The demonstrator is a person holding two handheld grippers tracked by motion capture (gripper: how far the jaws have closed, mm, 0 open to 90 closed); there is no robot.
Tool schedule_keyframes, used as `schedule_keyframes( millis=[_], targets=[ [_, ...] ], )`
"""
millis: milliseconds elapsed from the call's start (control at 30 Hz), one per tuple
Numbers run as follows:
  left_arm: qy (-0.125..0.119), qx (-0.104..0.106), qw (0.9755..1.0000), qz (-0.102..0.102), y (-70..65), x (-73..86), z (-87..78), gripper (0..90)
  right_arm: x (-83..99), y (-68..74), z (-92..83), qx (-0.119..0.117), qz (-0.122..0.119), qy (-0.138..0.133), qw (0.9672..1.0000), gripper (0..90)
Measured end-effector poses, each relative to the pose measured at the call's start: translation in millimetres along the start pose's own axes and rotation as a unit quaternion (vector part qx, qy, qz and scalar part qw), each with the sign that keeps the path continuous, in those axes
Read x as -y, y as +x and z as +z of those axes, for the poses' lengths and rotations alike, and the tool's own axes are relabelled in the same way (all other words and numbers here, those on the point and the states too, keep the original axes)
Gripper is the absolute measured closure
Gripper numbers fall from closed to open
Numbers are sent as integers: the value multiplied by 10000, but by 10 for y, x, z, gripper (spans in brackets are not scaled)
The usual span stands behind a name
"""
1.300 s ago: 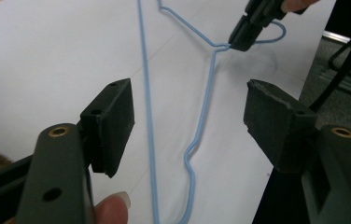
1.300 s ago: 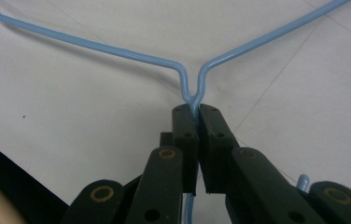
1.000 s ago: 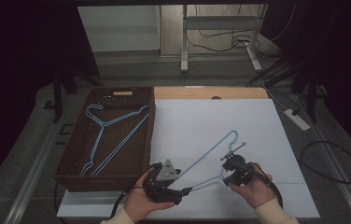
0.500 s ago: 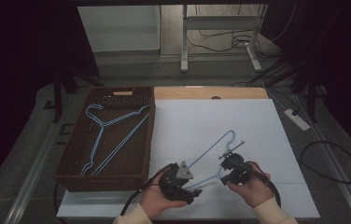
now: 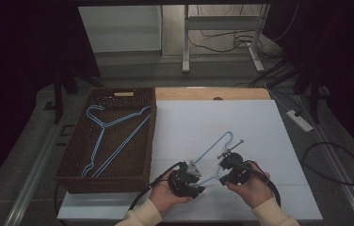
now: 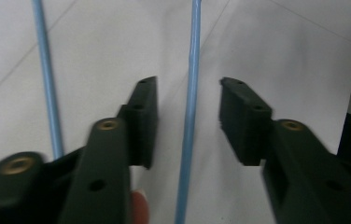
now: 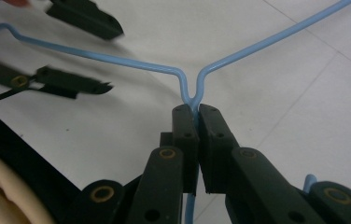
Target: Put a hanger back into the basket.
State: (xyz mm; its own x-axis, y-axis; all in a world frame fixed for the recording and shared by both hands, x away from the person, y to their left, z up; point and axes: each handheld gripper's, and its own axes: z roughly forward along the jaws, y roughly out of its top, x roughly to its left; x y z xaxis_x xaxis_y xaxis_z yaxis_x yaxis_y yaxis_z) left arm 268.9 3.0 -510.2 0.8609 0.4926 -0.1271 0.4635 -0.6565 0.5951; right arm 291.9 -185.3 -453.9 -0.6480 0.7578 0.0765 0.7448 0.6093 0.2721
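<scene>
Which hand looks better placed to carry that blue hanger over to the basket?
The right. Its claw is shut on the blue hanger at the neck. The left claw has just been closing around a hanger wire without pressing it yet. The basket lies to the left.

A white sheet-covered table (image 5: 203,117) is edged at its far side by a bare wooden strip (image 5: 241,93). Beyond it, grey metal frame legs (image 5: 185,42) and black tangled cables (image 5: 222,40) are seen on a grey floor (image 5: 132,63). The surroundings are left dark.
</scene>
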Motion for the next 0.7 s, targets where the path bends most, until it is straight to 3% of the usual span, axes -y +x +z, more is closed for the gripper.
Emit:
schedule_keyframes(
  millis=[167,367,433,500,567,600,633,700],
  targets=[
    [-36,91,9999,-34,-4,4,-16,832,8,-2,-21,-103,12,-99,9999,866],
    [-74,93,9999,28,-13,8,-34,858,39,-21,-36,-209,-6,-238,9995,859],
    [-92,65,9999,56,-18,11,-43,861,60,-71,-81,-382,41,-690,9969,724],
    [-98,34,9999,82,-24,14,-52,862,77,-136,-144,-586,120,-1267,9901,607],
    [-174,3,9998,76,-29,21,-68,862,96,-206,-207,-549,171,-1795,9821,496],
    [-187,-5,9998,92,-27,24,-80,862,116,-263,-245,-454,183,-2198,9743,459],
    [-241,-21,9997,72,-29,27,-92,862,131,-296,-264,-459,219,-2357,9705,457],
    [-315,-51,9995,38,-33,35,-114,863,177,-376,-300,-501,361,-2800,9580,423]
  ],
)
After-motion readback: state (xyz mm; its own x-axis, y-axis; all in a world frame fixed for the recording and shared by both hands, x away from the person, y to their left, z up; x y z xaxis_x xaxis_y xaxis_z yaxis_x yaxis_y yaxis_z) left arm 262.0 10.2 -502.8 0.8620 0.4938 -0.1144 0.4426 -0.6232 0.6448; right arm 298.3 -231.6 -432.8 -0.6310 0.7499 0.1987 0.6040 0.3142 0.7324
